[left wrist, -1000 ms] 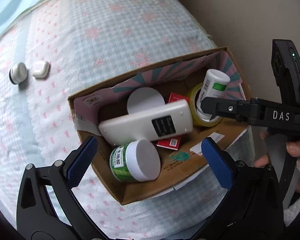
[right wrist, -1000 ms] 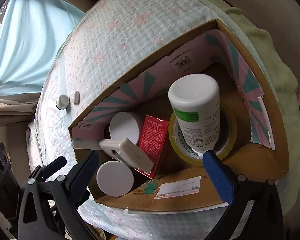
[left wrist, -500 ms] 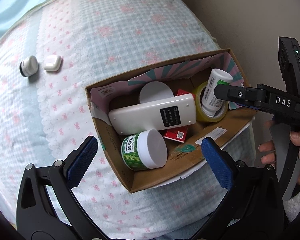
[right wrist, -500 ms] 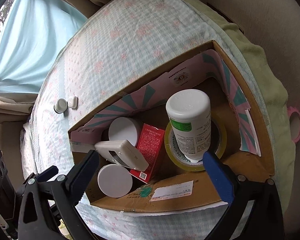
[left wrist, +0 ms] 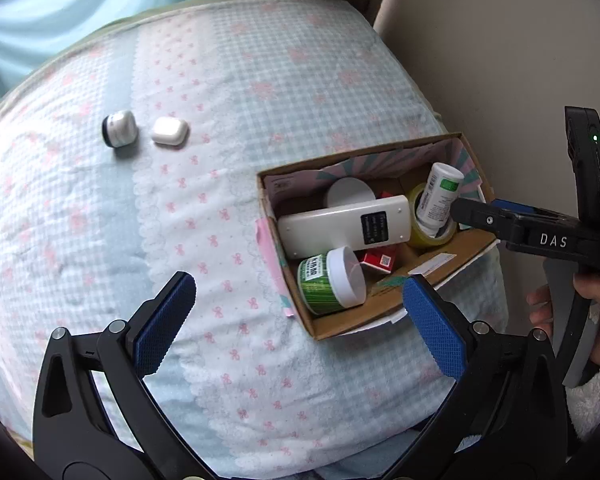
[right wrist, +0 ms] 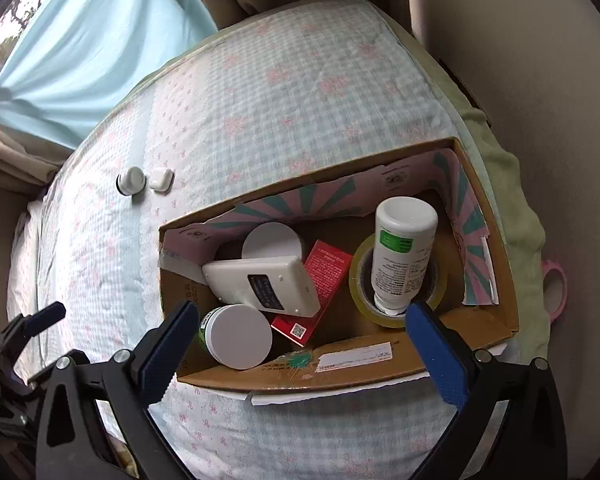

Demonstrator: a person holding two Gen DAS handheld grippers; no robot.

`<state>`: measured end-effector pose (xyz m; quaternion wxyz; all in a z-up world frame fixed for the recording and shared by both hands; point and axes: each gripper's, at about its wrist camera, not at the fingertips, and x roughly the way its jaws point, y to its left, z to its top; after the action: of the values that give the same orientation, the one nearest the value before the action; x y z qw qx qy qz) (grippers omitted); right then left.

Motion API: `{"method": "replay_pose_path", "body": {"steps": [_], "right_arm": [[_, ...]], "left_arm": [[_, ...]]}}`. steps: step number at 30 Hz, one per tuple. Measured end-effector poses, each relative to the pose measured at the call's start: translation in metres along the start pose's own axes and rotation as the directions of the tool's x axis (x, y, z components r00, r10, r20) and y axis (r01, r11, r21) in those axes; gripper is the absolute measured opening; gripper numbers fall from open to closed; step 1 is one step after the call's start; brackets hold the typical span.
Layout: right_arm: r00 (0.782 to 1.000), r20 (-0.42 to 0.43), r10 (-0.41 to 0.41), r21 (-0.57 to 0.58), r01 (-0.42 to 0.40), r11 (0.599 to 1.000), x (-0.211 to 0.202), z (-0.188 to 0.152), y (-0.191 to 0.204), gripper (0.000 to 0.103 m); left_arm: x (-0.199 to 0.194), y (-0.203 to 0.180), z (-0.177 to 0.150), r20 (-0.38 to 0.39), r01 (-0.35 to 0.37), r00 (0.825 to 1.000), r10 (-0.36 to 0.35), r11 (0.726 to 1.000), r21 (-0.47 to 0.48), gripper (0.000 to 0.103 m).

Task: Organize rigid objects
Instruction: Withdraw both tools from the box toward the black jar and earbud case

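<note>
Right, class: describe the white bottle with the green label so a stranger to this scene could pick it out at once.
Find the cardboard box on the checked bedspread and look to its right end. There a roll of yellowish tape lies flat, and the white bottle stands tilted in its hole. It is the only tall, narrow container; the jars nearby are squat with wide lids.

The left wrist view looks down from high over the bed (left wrist: 260, 100), with the box (left wrist: 328, 328) off to its right. The right wrist view sits closer, right above the box (right wrist: 340, 372). Both share the box and the two small white items (left wrist: 144, 134) (right wrist: 144, 180) far left.
</note>
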<state>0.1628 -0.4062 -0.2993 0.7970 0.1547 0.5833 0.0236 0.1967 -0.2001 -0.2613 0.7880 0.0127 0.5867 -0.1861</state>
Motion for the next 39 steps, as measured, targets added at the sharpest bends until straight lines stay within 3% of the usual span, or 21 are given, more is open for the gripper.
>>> {"method": "replay_pose_path", "body": {"steps": [5,14,23,32,39], "right_arm": [[0.997,0.033,-0.066,-0.117,0.069,0.991,-0.015,-0.009,0.041,0.103],[0.988,0.133,-0.078,-0.145,0.097,0.985,-0.040,-0.019,0.107,0.103],[0.980,0.190,-0.062,-0.057,0.074,0.996,-0.040,0.007,0.171,0.103],[0.994,0.111,0.004,0.139,-0.020,0.990,0.008,0.057,0.205,0.103],[1.000,-0.004,0.021,0.160,-0.020,0.987,0.067,0.102,0.228,0.103]], "left_arm": [[-0.025,0.038,-0.012,0.048,-0.018,0.999,0.020,0.999,-0.048,0.103],[-0.067,0.104,-0.024,0.124,-0.065,0.989,0.082,0.989,-0.132,0.103],[-0.094,0.173,0.017,0.187,-0.083,0.976,0.112,0.985,-0.153,0.103],[-0.050,0.238,0.068,0.143,-0.056,0.987,0.077,0.988,-0.141,0.103],[-0.004,0.256,0.094,0.094,-0.090,0.990,0.104,0.986,-0.142,0.103]]}}
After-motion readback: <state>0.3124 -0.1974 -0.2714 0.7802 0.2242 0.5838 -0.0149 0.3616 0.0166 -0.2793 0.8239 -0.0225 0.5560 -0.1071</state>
